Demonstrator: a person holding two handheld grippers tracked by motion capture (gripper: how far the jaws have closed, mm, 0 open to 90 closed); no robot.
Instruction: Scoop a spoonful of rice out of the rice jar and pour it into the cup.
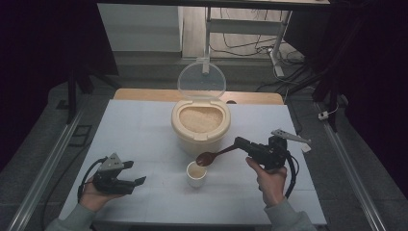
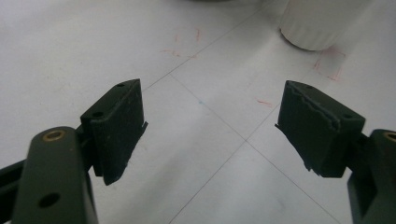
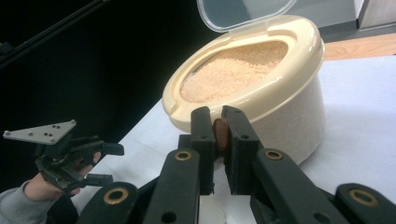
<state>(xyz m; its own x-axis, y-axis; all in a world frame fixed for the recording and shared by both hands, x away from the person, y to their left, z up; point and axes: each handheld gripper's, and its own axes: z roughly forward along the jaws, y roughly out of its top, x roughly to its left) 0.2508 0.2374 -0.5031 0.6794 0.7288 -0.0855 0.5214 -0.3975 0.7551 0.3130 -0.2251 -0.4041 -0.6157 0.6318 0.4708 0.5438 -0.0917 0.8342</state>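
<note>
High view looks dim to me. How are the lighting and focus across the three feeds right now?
High view: dim, dark surroundings, table evenly lit, spoon and cup readable. Left gripper view: bright table, near jaws of the left hand-held gripper slightly soft. Right gripper view: rice container sharp, black background at left, right hand-held gripper close and a little blurred.

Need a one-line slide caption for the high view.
Right gripper holds a brown spoon above a white cup, beside an open grain container; left gripper rests open.
</note>
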